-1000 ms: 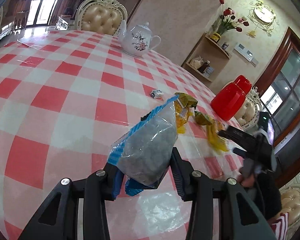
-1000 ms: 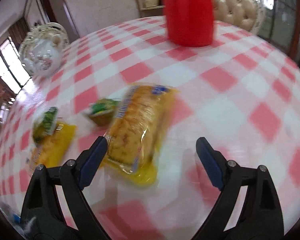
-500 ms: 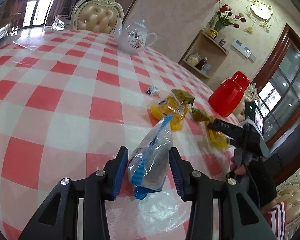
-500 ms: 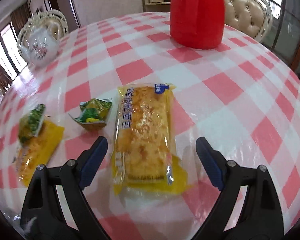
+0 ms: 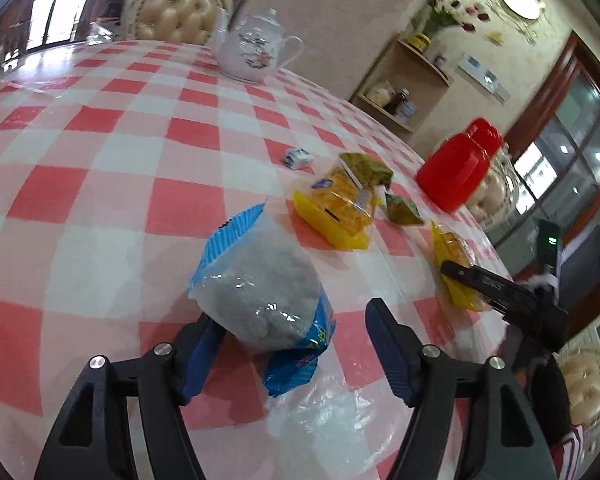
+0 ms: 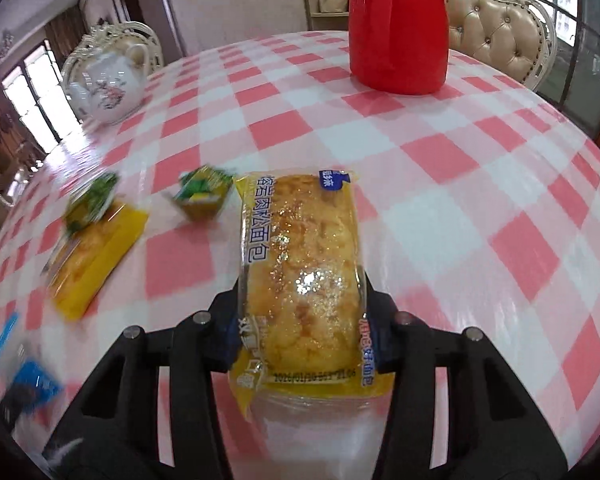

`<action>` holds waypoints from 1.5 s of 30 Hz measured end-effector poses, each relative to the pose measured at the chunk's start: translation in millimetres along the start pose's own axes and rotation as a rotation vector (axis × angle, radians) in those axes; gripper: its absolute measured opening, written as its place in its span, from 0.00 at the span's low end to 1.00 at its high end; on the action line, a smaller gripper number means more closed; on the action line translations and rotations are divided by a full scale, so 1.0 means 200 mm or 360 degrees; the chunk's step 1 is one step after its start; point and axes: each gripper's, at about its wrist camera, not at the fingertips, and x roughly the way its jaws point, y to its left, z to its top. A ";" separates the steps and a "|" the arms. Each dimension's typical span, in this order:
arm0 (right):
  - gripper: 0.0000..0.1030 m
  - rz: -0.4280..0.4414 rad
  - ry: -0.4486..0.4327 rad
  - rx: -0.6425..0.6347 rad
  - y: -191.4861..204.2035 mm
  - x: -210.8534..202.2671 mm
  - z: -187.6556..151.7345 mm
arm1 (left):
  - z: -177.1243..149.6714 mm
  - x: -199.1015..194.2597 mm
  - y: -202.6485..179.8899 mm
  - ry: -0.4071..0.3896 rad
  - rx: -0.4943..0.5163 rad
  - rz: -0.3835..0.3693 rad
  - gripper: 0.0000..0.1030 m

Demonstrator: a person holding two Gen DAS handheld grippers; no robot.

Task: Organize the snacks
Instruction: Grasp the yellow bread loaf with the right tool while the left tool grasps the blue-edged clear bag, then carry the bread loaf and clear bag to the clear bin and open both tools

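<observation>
A blue-and-clear packet point(image 5: 260, 280) of grey snacks lies on the checked tablecloth point(image 5: 80, 160) between the fingers of my left gripper point(image 5: 290, 320). Its jaws are opening; the right pad stands well clear of the packet, the left one is at its edge. A yellow bread packet point(image 6: 300, 240) lies lengthwise in my right gripper point(image 6: 300, 320), whose jaws are closing with both pads pressed on the packet's sides. A second yellow packet point(image 5: 336, 212) and small green packets point(image 5: 404, 210) lie beyond.
A white teapot point(image 5: 252, 54) stands at the far side and a red jug point(image 6: 398, 28) at the far right. A tiny white-and-blue wrapper point(image 5: 298, 158) lies mid-table. Crumpled clear plastic point(image 5: 328, 412) sits near the front edge. Padded chairs point(image 6: 496, 20) ring the table.
The left jaws have spread and the blue packet, gripped upright before, now lies flat on the cloth. The right gripper moved forward and its wide jaws closed onto the yellow bread packet.
</observation>
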 end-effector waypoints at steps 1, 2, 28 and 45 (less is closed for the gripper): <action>0.49 0.0024 -0.0007 0.0001 -0.01 -0.03 -0.03 | 0.00 0.01 -0.01 0.0020 0.0036 -0.0014 0.69; 0.49 0.0048 -0.0016 0.0000 -0.01 -0.06 -0.06 | 0.00 0.02 -0.04 0.0042 0.0073 -0.0028 0.65; 0.49 0.0489 -0.0150 -0.0196 0.24 -0.52 -0.56 | -0.10 -0.14 -0.22 -0.0093 0.0369 0.0072 0.38; 0.49 0.0585 -0.0188 -0.0257 0.34 -0.63 -0.65 | -0.23 -0.39 -0.14 -0.0205 0.0250 0.0064 0.38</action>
